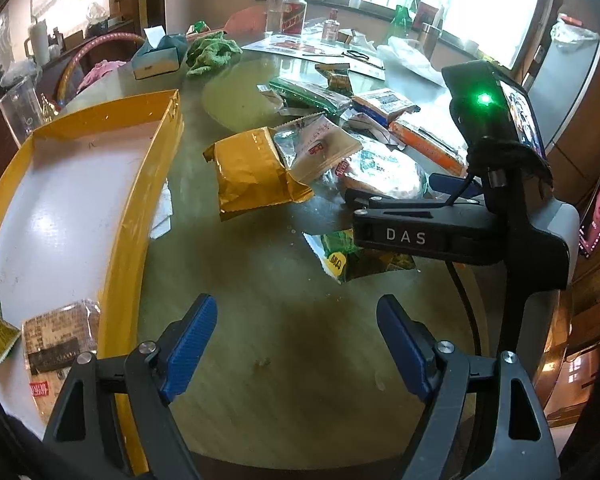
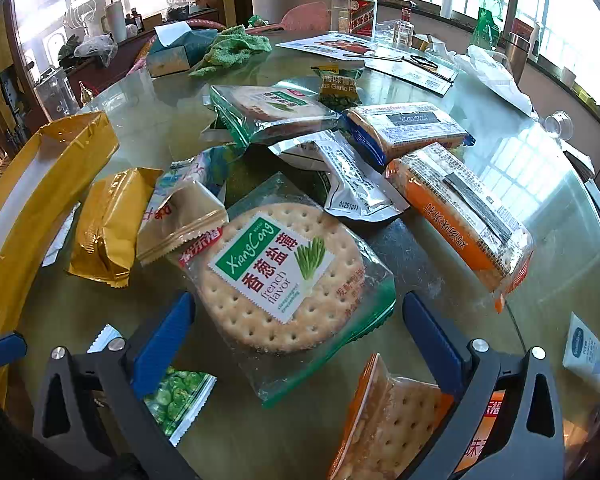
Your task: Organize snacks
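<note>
A yellow-rimmed tray [image 1: 156, 168] lies at the left with two snack packets [image 1: 60, 344] in its near corner. My left gripper [image 1: 298, 344] is open over bare table beside the tray, holding nothing. Snack packs are piled mid-table: a gold pouch [image 1: 252, 172], a round cracker pack [image 2: 280, 280] and orange cracker packs [image 2: 460, 216]. My right gripper [image 2: 300, 336] stands open with its blue fingers on either side of the round cracker pack's near edge. The right gripper [image 1: 364, 196] also shows in the left wrist view, above a green pea packet [image 1: 340, 256].
A tissue box [image 2: 172, 52], a green cloth [image 2: 236, 48], bottles [image 2: 364, 8] and papers sit at the table's far side. A white tube [image 2: 588, 352] lies near the right edge. Another orange cracker pack [image 2: 392, 420] lies under the right gripper.
</note>
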Demonstrator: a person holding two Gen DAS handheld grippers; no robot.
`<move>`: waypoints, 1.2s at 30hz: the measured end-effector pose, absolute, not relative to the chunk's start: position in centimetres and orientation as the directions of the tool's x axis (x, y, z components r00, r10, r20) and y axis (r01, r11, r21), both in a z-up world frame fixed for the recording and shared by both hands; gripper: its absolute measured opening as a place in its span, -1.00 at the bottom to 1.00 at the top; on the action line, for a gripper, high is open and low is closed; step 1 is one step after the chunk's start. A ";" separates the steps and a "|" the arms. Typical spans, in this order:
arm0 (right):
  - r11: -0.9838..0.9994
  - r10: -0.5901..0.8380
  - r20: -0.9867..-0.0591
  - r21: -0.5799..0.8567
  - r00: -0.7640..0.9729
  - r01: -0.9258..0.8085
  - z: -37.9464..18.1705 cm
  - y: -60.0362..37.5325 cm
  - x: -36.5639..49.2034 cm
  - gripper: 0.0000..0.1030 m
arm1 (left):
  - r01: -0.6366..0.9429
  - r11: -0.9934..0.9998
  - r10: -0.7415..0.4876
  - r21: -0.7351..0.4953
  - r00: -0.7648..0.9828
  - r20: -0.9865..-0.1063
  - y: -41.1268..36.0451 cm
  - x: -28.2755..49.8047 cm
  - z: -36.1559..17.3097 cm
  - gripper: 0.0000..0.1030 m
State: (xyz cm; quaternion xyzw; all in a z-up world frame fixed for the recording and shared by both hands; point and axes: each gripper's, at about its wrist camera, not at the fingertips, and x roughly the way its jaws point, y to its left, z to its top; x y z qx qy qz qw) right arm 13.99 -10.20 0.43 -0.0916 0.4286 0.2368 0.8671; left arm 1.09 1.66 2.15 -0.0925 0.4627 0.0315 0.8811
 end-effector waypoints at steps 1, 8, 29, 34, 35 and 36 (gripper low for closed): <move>0.871 0.332 -0.787 0.044 0.520 -0.489 0.4 -10.1 14.0 1.00 | -0.143 0.980 -0.034 -0.140 0.569 -0.822 1.7 0.9 2.1 0.59; 0.871 0.332 -0.787 0.044 0.520 -0.489 0.4 -10.1 14.0 1.00 | -0.165 0.977 -0.020 -0.138 0.568 -0.823 2.0 0.6 2.2 0.59; 0.871 0.331 -0.787 0.043 0.520 -0.490 0.4 -10.1 14.1 1.00 | -0.155 0.979 -0.019 -0.128 0.564 -0.826 1.7 0.5 2.3 0.59; 0.871 0.331 -0.787 0.043 0.520 -0.490 0.4 -10.2 14.0 1.00 | -0.160 0.979 -0.016 -0.128 0.563 -0.826 1.7 0.4 2.3 0.59; 0.871 0.331 -0.787 0.043 0.520 -0.490 0.4 -10.1 14.1 1.00 | -0.161 0.979 -0.016 -0.128 0.562 -0.827 1.7 0.4 2.3 0.59; 0.871 0.331 -0.787 0.043 0.520 -0.490 0.4 -10.2 14.0 1.00 | -0.162 0.978 -0.016 -0.129 0.561 -0.828 1.7 0.4 2.3 0.59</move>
